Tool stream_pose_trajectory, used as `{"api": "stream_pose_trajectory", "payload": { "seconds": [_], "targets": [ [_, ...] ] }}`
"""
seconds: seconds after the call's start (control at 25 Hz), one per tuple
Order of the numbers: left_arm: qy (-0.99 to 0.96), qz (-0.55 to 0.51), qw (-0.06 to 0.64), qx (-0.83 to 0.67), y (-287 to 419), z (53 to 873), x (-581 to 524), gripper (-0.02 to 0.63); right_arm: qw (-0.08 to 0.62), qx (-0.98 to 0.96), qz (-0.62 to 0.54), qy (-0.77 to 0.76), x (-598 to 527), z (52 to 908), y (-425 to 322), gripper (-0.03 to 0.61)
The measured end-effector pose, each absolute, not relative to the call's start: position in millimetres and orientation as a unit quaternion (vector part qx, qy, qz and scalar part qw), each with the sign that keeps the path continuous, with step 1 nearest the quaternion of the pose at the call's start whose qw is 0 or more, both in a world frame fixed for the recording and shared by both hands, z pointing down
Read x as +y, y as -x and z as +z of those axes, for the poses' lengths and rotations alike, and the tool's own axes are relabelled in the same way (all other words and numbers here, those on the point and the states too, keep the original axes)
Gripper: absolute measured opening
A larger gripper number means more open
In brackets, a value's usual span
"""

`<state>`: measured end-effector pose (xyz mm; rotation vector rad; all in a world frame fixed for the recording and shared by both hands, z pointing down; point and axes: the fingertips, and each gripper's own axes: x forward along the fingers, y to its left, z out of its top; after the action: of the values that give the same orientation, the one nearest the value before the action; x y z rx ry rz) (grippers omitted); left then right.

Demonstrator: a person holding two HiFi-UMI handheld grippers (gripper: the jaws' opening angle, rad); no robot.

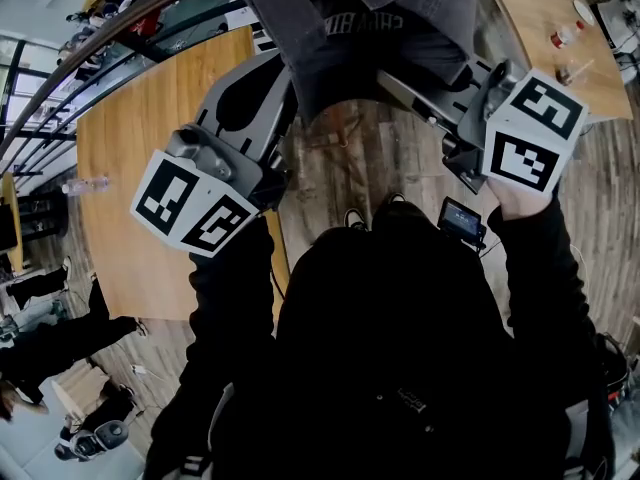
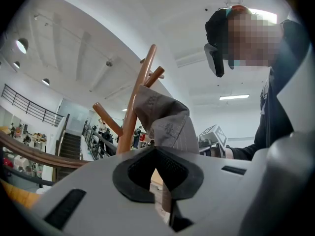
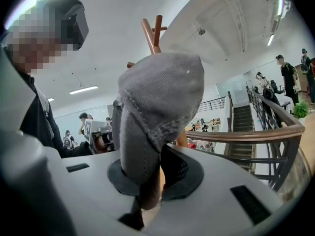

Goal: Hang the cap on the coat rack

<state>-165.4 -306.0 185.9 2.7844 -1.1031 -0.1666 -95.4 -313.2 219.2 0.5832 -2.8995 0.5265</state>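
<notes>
Head view, steep look down: grey cap (image 1: 340,28) held up at top centre, stretched between both tools over the person's black sleeves (image 1: 235,298). Left gripper (image 1: 288,86) comes in from the left edge of the cap, right gripper (image 1: 405,86) from the right edge, marker cubes (image 1: 530,133) facing the camera. Left gripper view: jaws nearly together, pinching a fold of the cap fabric that rises straight out from between the pads. Right gripper view: jaws at a narrow gap, clamped on a thick rolled edge of the cap, the crown bulging above them. Wooden coat rack (image 2: 135,107) stands just behind the cap in both gripper views; the cap's top edge sits close under the upper pegs, overlapping the pole. Cannot tell if the cap touches a peg, and it is not seen resting on one. Below, a light wooden table (image 1: 150,168) with a bottle (image 1: 85,184) at its far left side, on wood-plank floor. A wooden-topped railing (image 3: 246,134) and stairs (image 3: 241,119) show behind the rack in the right gripper view.
</notes>
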Motion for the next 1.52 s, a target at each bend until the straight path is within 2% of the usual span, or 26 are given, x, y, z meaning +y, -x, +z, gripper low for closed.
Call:
{"api": "stream_pose_trajectory", "payload": {
  "seconds": [0.4,0.8,1.12,1.52],
  "targets": [
    [-0.916,-0.051,0.135,-0.375,172.3,241.0,-285.1,-0.003,0.099,-0.960,0.130,-0.227,-316.8,231.0,89.4,0.049],
    [-0.910,-0.040,0.176,-0.374,161.3,287.3,-264.8,-0.003,0.091,-0.959,0.143,-0.226,-322.2,249.9,82.7,0.052],
    [-0.904,-0.033,0.200,-0.375,158.6,308.2,-258.4,-0.003,0.108,-0.959,0.161,-0.206,-320.9,265.0,83.0,0.119],
    [-0.903,-0.028,0.197,-0.380,162.7,307.4,-255.5,-0.003,0.085,-0.961,0.169,-0.201,-321.3,262.6,80.6,0.173]
  ]
}}
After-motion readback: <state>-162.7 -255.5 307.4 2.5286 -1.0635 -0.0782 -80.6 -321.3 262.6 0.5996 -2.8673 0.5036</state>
